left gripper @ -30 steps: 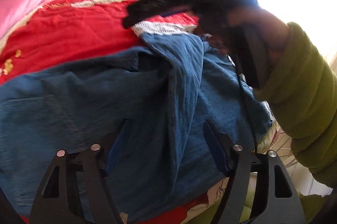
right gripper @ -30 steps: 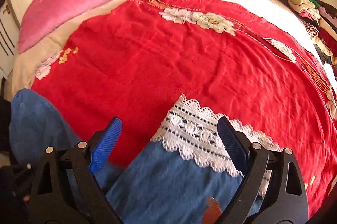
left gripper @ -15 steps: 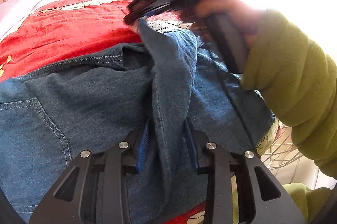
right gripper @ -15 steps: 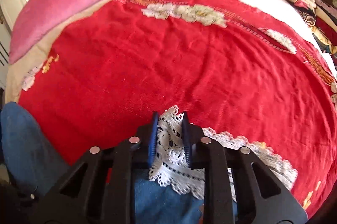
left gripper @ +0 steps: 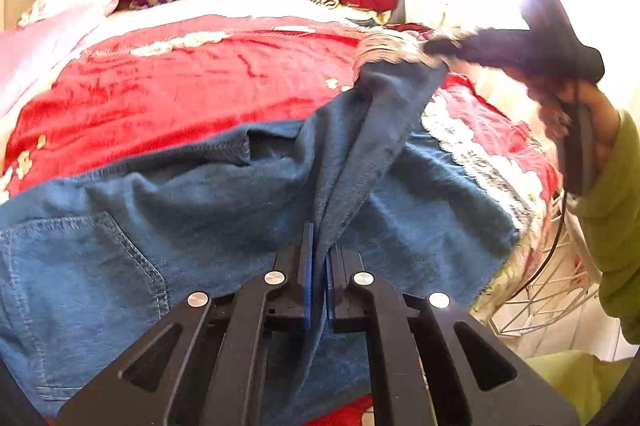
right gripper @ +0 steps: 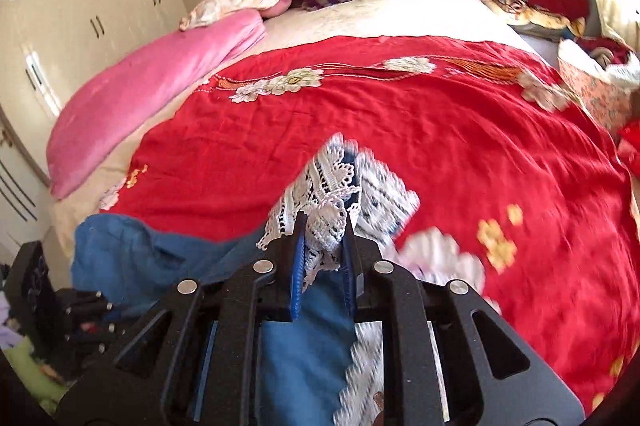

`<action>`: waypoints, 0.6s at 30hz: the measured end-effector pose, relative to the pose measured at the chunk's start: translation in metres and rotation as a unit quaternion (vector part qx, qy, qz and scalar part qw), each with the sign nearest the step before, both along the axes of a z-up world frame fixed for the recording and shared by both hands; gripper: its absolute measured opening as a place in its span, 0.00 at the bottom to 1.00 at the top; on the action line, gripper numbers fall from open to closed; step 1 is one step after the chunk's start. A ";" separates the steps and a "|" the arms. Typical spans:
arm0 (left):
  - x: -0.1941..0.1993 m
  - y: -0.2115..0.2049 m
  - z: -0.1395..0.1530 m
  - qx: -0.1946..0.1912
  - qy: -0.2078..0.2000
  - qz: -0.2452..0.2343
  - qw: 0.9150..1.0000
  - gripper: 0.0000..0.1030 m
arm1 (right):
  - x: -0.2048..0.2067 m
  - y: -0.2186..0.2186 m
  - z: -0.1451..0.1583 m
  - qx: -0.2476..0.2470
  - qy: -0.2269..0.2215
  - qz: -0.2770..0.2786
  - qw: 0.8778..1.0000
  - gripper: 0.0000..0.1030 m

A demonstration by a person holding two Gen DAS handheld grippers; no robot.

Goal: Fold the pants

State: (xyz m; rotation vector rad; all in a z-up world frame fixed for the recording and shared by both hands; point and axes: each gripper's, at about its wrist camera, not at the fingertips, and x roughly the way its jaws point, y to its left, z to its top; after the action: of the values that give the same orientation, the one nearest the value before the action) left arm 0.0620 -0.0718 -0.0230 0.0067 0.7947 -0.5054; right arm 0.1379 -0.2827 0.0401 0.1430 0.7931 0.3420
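Two grippers clamp the blue denim pants, which lie on the red bedspread — left gripper pinching a fold near the seat, right gripper closed on the raised lace hem.

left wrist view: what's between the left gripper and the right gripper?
A raised ridge of the blue pants leg spans from left gripper to right gripper, over the red bedspread; left wrist view.

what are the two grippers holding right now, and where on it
Both hold the jeans: left gripper pinches a denim fold in the seat area; right gripper grips the lace hem of one leg.
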 end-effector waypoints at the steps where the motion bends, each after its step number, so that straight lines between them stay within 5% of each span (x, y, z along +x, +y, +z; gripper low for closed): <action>1: -0.003 -0.001 0.003 0.002 -0.006 -0.002 1.000 0.04 | -0.010 -0.007 0.001 0.007 0.002 -0.003 1.000 0.10; 9: -0.025 -0.013 0.011 0.040 -0.034 -0.033 0.998 0.04 | -0.098 -0.025 -0.011 0.002 0.032 0.003 0.999 0.10; 18: -0.041 -0.022 -0.002 0.061 -0.018 -0.066 0.996 0.04 | -0.127 -0.045 -0.057 0.012 0.095 -0.019 0.995 0.10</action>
State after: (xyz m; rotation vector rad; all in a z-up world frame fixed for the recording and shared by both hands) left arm 0.0214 -0.0935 -0.0250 0.1819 0.7926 -0.5805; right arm 0.0108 -0.3274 -0.0168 0.2160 0.9730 0.3056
